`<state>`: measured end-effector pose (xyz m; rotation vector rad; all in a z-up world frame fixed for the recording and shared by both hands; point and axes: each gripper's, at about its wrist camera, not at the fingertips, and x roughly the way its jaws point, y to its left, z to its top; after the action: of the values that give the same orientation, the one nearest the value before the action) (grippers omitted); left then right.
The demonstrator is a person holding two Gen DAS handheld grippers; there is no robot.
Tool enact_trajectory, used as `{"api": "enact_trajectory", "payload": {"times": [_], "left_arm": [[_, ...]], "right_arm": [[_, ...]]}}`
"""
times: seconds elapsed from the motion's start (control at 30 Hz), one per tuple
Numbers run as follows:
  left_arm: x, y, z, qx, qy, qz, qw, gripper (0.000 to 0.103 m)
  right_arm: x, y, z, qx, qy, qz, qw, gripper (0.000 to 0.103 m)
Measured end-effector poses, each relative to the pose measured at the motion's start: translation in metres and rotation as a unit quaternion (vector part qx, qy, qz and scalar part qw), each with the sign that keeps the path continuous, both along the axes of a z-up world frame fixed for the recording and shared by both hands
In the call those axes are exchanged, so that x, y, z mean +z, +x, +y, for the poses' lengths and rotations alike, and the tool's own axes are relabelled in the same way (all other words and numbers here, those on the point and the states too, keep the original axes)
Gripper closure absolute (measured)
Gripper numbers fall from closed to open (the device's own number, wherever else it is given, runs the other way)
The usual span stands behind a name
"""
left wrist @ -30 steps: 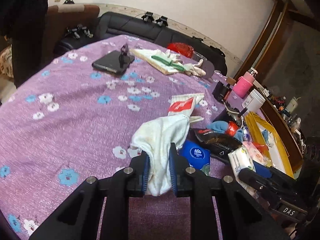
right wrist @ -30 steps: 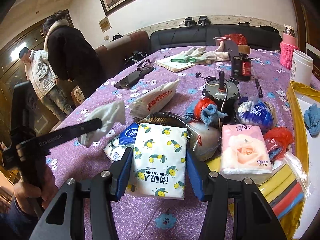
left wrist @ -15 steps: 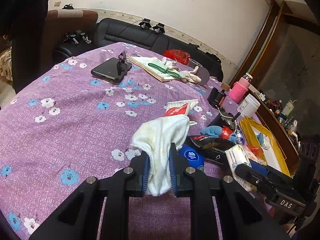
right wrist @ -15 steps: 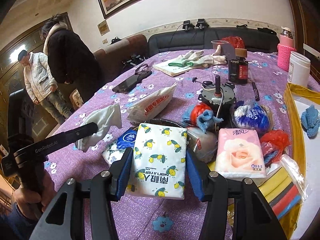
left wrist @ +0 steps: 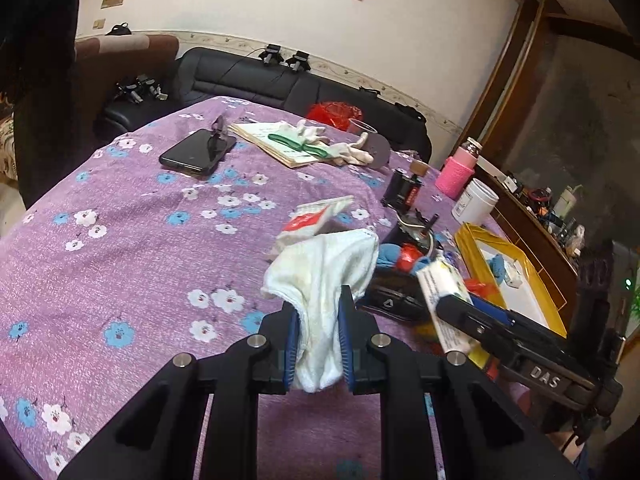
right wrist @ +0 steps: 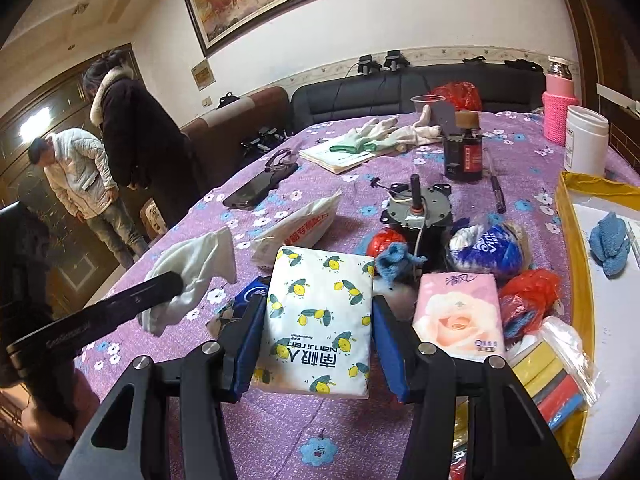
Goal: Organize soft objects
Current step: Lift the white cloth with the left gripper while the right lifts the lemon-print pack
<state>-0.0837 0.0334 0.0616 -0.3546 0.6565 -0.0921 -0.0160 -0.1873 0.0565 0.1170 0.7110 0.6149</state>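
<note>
My left gripper (left wrist: 318,308) is shut on a white cloth (left wrist: 324,264), which hangs crumpled from its blue pads above the purple flowered tablecloth (left wrist: 120,240). In the right wrist view the same cloth (right wrist: 200,260) dangles from the left gripper (right wrist: 176,280) at the left. My right gripper (right wrist: 318,304) is shut on a white tissue pack with a lemon print (right wrist: 320,320), one pad on each long side. That pack (left wrist: 440,292) also shows in the left wrist view, at the right.
A yellow tray (right wrist: 568,200) at the right holds a blue cloth (right wrist: 610,240). A pink tissue pack (right wrist: 456,312), red bags, a blue rag (right wrist: 394,264), a small motor (right wrist: 418,208), a dark bottle (right wrist: 464,152) and gloves (right wrist: 384,132) crowd the table. Two people stand at the far left.
My left gripper has lifted a little with the white cloth and drifted across the table. The right gripper and its tissue pack have stayed nearly still.
</note>
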Motion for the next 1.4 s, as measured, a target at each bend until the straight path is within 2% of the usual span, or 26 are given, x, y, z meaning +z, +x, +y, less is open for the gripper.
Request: {"api": "enact_trajectory", "payload": {"times": [0.27, 0.53, 0.63, 1.13, 1.4], "left_arm": [[0.007, -0.006, 0.002, 0.000, 0.001, -0.005, 1.0000, 0.086], [-0.005, 0.004, 0.028, 0.021, -0.023, 0.015, 0.9994, 0.086], [-0.011, 0.012, 0.029, 0.017, -0.034, 0.025, 0.9990, 0.086], [-0.007, 0.046, 0.000, -0.034, -0.031, 0.028, 0.9985, 0.086], [-0.007, 0.043, -0.001, -0.038, -0.037, 0.030, 0.9982, 0.086]], "right_arm": [[0.002, -0.001, -0.004, -0.009, 0.004, -0.002, 1.000, 0.046], [0.001, -0.001, -0.003, -0.002, 0.009, 0.006, 1.000, 0.046], [-0.001, 0.000, -0.002, 0.000, 0.008, 0.011, 1.000, 0.046], [-0.009, 0.005, 0.002, 0.012, 0.011, 0.031, 0.999, 0.046], [-0.011, 0.008, 0.003, 0.010, 0.008, 0.030, 0.999, 0.046]]}}
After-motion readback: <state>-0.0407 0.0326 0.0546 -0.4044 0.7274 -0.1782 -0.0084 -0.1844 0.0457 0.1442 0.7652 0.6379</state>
